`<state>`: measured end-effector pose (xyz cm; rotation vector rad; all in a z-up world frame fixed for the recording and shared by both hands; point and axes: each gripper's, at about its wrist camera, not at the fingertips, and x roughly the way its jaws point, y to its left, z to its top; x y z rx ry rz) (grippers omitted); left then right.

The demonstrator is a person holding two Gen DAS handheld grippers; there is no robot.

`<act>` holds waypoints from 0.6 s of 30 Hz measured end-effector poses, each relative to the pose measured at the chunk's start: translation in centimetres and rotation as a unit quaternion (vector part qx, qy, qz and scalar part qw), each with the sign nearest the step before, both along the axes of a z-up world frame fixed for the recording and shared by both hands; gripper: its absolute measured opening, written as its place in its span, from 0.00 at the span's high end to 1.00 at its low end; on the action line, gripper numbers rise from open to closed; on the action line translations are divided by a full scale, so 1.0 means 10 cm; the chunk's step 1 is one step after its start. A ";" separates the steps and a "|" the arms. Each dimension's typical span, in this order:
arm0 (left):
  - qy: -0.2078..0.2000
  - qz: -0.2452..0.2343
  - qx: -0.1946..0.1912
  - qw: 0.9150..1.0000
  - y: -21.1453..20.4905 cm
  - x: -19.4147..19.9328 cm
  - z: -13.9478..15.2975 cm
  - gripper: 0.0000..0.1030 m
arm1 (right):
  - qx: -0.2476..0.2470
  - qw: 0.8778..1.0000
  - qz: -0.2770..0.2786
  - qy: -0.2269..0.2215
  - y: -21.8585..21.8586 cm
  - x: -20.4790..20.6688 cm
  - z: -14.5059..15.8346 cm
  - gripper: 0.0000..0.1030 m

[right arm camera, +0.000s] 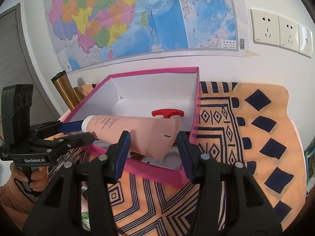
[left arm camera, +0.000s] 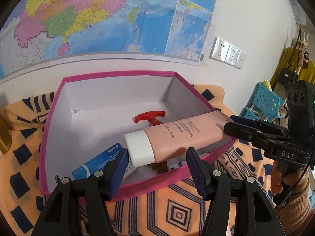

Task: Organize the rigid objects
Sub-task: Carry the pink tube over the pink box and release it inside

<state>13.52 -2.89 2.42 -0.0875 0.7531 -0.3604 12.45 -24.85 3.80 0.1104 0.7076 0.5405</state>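
Pink tube (left arm camera: 177, 137) lying slantwise over the pink box (left arm camera: 49, 137), long axis running cap-to-crimp between both tools. Left gripper (left arm camera: 155, 157) spread wide around the white cap, not pinching. Right gripper (right arm camera: 153, 143) likewise released around the crimped end, equally near.

The pink box (left arm camera: 126, 184) is open at the top. Its rear floor is bare apart from a red T-handle (left arm camera: 150, 117). The front half is blocked: a pink tube (left arm camera: 177, 139) lies slantwise across it, tail over the right rim, above a blue carton (left arm camera: 98, 162) and a small round lid (right arm camera: 172, 158). The patterned cloth (right arm camera: 256, 137) right of the box is unobstructed. Both grippers' fingers crowd the near wall.
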 end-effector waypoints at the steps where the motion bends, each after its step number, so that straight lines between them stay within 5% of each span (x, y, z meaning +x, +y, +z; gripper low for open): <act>1: 0.002 0.000 0.000 1.000 0.00 0.01 -0.01 0.41 | -0.001 1.000 -0.001 0.002 0.01 0.01 -0.01 0.49; 18: 0.025 0.003 0.006 1.000 0.01 0.20 -0.14 0.41 | -0.021 1.000 -0.008 0.009 0.07 0.11 -0.09 0.48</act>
